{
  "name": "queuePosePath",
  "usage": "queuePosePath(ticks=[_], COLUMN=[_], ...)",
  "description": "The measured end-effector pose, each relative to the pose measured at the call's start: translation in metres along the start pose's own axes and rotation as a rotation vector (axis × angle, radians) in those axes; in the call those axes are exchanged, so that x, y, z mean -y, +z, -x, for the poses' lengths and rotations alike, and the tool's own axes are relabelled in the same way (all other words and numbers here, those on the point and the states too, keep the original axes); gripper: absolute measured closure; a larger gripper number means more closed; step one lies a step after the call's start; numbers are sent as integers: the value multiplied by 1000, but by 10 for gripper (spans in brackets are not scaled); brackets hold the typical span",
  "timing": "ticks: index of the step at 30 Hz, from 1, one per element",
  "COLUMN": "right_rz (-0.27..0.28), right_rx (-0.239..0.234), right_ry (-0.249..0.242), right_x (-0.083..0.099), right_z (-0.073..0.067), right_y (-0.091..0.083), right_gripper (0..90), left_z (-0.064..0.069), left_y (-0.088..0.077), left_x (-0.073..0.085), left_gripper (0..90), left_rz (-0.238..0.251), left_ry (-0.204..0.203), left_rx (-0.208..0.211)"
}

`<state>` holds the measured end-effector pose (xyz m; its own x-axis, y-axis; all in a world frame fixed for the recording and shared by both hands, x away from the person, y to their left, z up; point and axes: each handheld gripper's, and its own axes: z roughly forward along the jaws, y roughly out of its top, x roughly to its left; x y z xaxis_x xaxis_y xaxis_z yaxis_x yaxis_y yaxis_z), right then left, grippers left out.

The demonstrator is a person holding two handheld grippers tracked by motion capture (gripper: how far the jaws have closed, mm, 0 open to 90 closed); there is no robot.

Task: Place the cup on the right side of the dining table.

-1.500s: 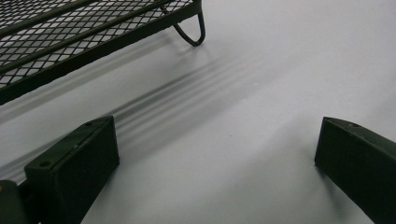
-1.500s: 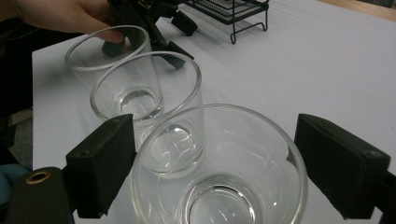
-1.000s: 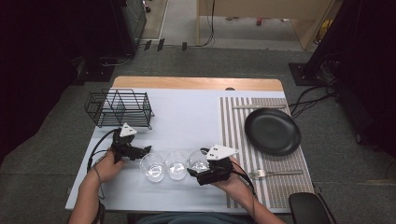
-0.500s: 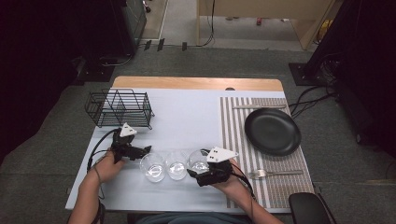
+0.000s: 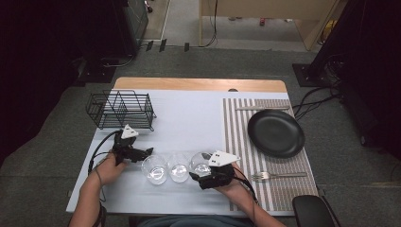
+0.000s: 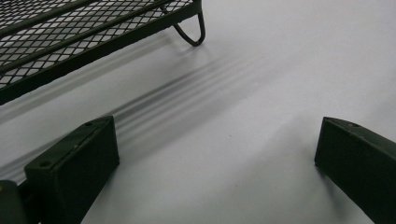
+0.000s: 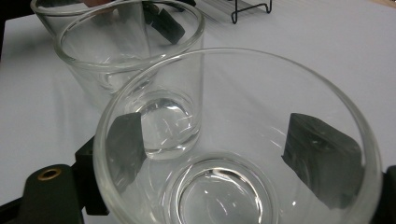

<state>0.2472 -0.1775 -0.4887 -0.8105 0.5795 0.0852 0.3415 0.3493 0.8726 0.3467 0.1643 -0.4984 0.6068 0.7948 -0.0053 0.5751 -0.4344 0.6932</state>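
right tongs (image 5: 195, 176) sit at lower centre of the high view, held in the person's right hand (image 5: 226, 182), w/ grey plate on top; jaws have just been closing and now stand either side of the nearest glass (image 5: 201, 161), which is between them. in the right gripper view that glass (image 7: 238, 140) takes up most of the frame, upright, dark jaw pads seen thru its wall at left and right, close against it; cannot tell if they actually press yet. just beyond it, upper left of that view, the middle glass (image 7: 135, 70) stands touching or nearly touching it, and a third rim shows behind that. in the high view the three glasses make a short row on the pale desk (image 5: 189, 118): nearest glass at right, middle glass (image 5: 178, 167), far glass (image 5: 154, 169) at left. left tongs (image 5: 146, 152) lie just left of the row, in the left hand (image 5: 109, 168), jaws wide apart w/ nothing between them; the left gripper view shows bare desk btwn the two black jaws and the wire rack (image 6: 84, 32) at upper left. farther up in the high view: wire rack (image 5: 120, 109) at upper left of the desk, striped mat (image 5: 236, 132) at right carrying a fork (image 5: 276, 176) low down and a black plate (image 5: 275, 133) above it.
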Motion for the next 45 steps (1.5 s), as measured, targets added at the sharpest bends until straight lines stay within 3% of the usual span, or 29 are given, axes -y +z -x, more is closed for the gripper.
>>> queuePosePath(ticks=[45], right_rz=[-18], right_rx=[-21], right_ry=[-40], right_x=[0], right_z=[2], right_y=[2], right_gripper=[197], left_z=[0], left_y=[0], left_x=[0], left_gripper=[0], left_rz=[0], left_ry=[0], left_rx=[0])
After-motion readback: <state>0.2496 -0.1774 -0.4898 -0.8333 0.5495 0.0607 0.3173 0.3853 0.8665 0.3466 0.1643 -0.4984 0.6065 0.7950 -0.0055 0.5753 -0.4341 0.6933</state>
